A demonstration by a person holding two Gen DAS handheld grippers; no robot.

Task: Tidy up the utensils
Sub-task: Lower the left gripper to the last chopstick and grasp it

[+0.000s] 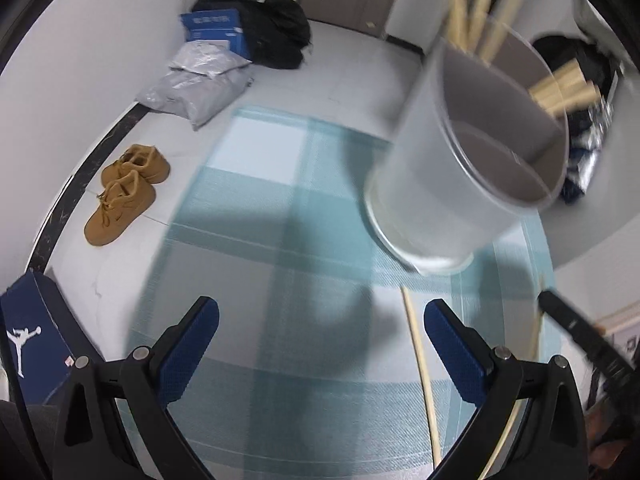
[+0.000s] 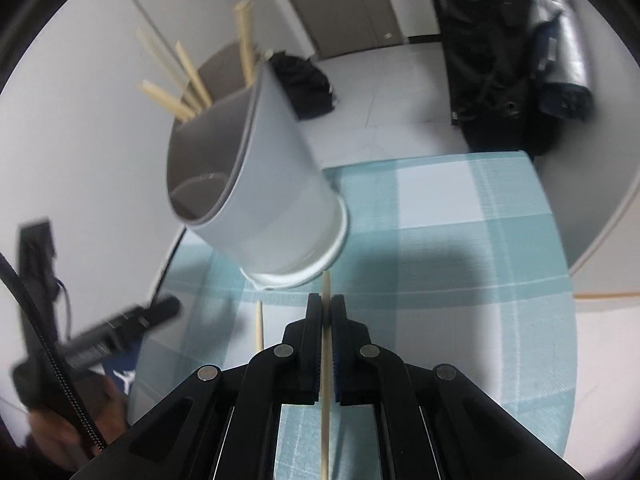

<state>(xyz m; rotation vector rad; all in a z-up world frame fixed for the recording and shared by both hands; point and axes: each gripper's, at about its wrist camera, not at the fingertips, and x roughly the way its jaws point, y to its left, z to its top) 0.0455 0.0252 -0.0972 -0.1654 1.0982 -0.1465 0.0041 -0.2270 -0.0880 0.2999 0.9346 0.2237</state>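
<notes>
A white utensil holder point(image 1: 460, 168) point(image 2: 272, 184) stands on the checked blue tablecloth point(image 1: 280, 220), with several pale wooden chopsticks point(image 2: 188, 80) sticking out of its grey inside. My right gripper point(image 2: 326, 300) is shut on one chopstick point(image 2: 326, 360), whose tip points at the holder's base. Another chopstick point(image 1: 420, 360) point(image 2: 259, 328) lies flat on the cloth just left of it. My left gripper point(image 1: 322, 308) hangs open over the cloth with nothing between its blue pads point(image 1: 200, 340). In the left wrist view the lying chopstick is by its right finger, and the right gripper's black finger point(image 1: 572, 320) enters at the right edge.
The table is round, and its white rim point(image 2: 600, 232) curves close by the holder. On the floor beyond lie tan shoes point(image 1: 124, 192), grey plastic bags point(image 1: 200, 84), a blue box point(image 1: 214, 28) and black bags point(image 1: 276, 28) point(image 2: 496, 60). A blue shoebox point(image 1: 28, 332) sits at lower left.
</notes>
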